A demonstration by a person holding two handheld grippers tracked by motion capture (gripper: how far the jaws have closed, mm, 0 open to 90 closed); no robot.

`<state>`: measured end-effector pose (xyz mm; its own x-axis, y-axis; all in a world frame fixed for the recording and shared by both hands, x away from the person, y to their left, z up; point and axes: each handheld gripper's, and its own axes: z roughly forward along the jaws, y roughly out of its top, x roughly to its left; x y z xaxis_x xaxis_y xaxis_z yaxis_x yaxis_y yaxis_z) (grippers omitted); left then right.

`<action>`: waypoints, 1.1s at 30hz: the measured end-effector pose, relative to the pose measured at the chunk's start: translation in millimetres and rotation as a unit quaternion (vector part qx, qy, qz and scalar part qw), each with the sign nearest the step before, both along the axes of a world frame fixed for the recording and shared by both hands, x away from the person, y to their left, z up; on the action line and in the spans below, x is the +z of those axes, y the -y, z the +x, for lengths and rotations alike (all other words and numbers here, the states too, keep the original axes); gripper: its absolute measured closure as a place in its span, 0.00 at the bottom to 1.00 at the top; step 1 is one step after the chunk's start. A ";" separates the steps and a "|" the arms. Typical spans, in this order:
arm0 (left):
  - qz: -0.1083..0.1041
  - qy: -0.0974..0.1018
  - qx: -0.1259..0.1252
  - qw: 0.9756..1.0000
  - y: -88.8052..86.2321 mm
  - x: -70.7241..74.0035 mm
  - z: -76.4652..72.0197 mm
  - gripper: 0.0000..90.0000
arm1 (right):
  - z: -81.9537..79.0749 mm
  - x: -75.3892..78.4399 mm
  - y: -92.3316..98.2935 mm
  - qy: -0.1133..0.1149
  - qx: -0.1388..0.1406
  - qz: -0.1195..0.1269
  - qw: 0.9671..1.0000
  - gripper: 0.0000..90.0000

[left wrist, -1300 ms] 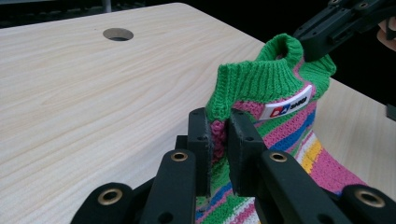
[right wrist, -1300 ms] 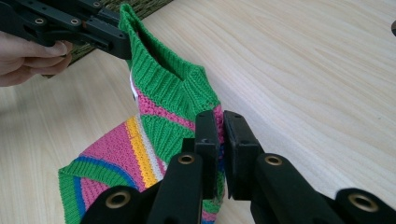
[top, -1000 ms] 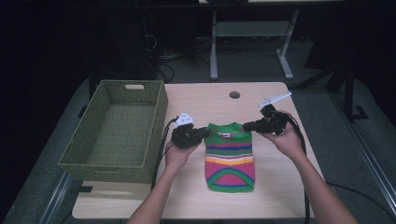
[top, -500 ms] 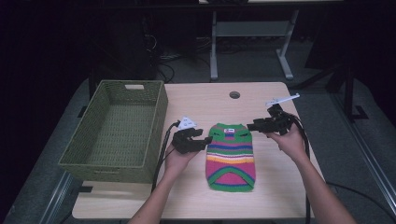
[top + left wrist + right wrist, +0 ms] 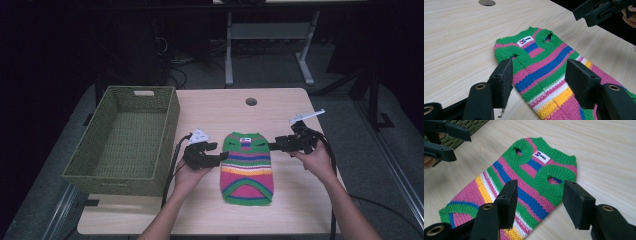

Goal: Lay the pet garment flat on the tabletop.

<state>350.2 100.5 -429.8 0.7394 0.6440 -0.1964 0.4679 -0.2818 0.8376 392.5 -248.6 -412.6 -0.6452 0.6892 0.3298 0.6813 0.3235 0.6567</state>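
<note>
A striped knitted sweater (image 5: 247, 167) is lying flat on the desk (image 5: 280, 115) beside a green woven basket (image 5: 125, 142), while the left gripper (image 5: 224, 157) and right gripper (image 5: 272, 146) are hovering at its two sides, both released and grasping nothing.

A white sewn label (image 5: 541, 157) near the far neck edge of the striped knitted sweater (image 5: 524, 185) reads "SHIGE".
</note>
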 end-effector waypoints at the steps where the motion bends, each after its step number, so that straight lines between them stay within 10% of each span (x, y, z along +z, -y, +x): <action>1: -0.001 0.000 0.000 1.000 -0.5 -0.1 -0.8 0.42 | -1.5 -0.9 1.1 0.000 0.002 0.002 1.000 0.50; 33: -0.026 -0.030 -0.043 0.998 -15.3 1.8 -23.2 0.30 | -35.2 -10.0 23.3 -0.002 0.045 0.041 0.998 0.42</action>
